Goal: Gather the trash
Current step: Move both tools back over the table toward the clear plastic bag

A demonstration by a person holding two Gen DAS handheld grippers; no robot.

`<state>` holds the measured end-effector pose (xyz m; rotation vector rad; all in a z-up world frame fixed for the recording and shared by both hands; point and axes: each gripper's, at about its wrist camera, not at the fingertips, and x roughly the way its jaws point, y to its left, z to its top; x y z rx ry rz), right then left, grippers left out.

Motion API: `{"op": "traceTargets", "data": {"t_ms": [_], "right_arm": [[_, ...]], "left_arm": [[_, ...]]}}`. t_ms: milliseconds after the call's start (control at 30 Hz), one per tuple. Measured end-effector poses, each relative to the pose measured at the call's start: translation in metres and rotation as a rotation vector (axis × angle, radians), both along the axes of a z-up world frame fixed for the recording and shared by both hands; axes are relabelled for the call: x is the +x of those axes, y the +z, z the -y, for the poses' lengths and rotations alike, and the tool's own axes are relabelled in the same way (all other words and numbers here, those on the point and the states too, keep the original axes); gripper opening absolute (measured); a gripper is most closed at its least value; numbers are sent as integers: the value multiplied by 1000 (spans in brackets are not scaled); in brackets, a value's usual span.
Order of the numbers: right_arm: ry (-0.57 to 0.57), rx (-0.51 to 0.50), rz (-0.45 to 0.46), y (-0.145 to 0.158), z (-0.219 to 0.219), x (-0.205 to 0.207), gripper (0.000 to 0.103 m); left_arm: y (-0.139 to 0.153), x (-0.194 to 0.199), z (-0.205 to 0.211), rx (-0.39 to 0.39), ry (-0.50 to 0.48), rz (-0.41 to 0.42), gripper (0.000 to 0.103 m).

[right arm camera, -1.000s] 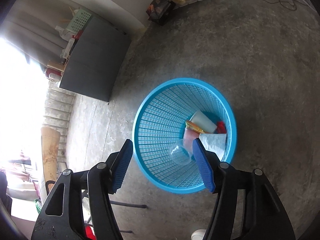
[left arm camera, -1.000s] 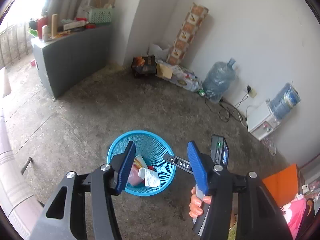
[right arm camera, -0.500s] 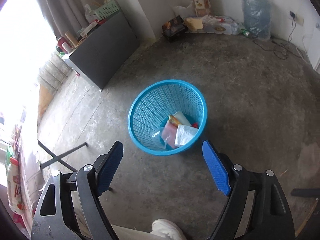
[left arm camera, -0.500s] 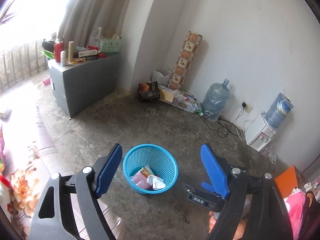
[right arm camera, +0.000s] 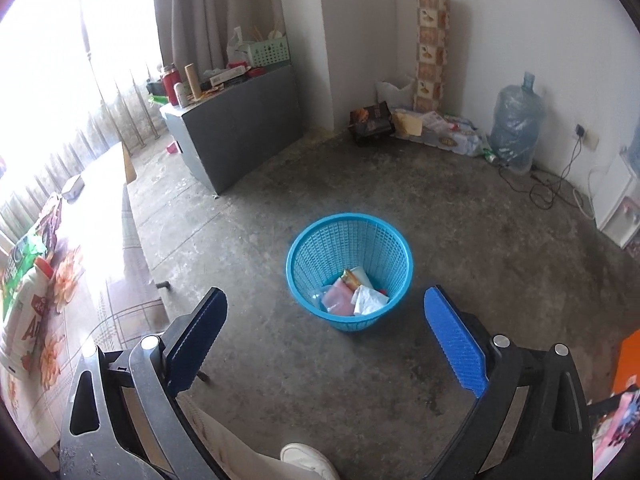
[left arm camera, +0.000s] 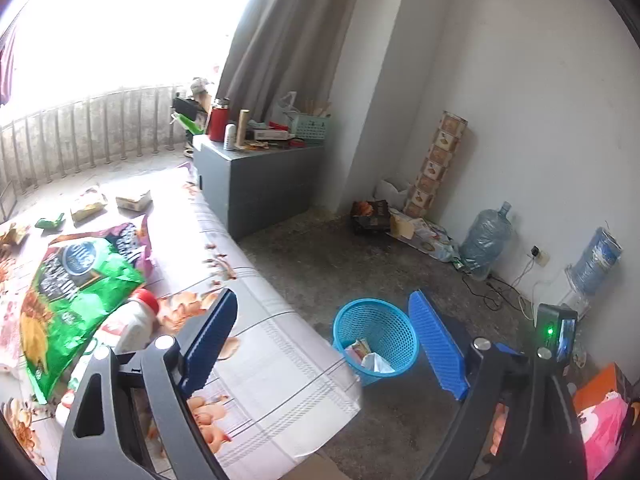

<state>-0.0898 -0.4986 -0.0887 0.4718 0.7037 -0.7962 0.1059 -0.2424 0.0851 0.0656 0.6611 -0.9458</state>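
The table (left arm camera: pixel 280 360), covered by a flower-printed cloth, is the largest item and carries the remaining work; several pieces of trash lie on it, so collection is judged partly done, not complete.

The blue basket (right arm camera: pixel 349 268) stands on the concrete floor, near the table's corner and apart from it; it already holds a share of the trash: a pink packet (right arm camera: pixel 338 300), crumpled white paper (right arm camera: pixel 368 300), a clear plastic piece and a small printed wrapper; it is roughly one quarter filled, as far as the mesh wall lets one judge.

On the table, from large to small: a green snack bag (left arm camera: pixel 68 292) lies flat, partly over a purple bag (left arm camera: pixel 128 240); a white bottle with a red cap (left arm camera: pixel 132 320) lies on its side just beside the green bag; farther back lie a yellow packet (left arm camera: pixel 89 204), a small cardboard box (left arm camera: pixel 134 200) and a small green wrapper (left arm camera: pixel 50 222); whether every one of these counts as trash cannot be told.

The left gripper (left arm camera: pixel 324 344) hangs over the table's near corner; its jaws are opening, spread wide, with nothing between them. The right gripper (right arm camera: pixel 324 344) points down at the floor in front of the basket; its jaws are opening to full spread, also with nothing between them.

Judgement: the next cycle calls for a pick from the table; the green bag and bottle lie nearest the left gripper.
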Motion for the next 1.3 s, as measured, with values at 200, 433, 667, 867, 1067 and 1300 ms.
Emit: {"op": "traceTargets", "data": {"t_ms": [200,433,667,867,1067,1300], "right_arm": [[111,-147,-15,27,-47,18,95],[298,-284,-6,42,-92,40,95],[550,-139,118,43,-120,64,95],[694,-90,130,49,-164,99,95],[744,3,135,50,-178,120,95],[727,96,137,44,-166,136,93]], "left_arm": [[0,14,-71,-23,118,14,86],[-9,30,-155,-44,291,-15,88],[-31,34,-233,-36,474,-67,88],[-56,46,-284,0,596,-113,88],[-75,78,-305,4,649,-160,88],[-99,139,-317,-22,695,-341,88]]}}
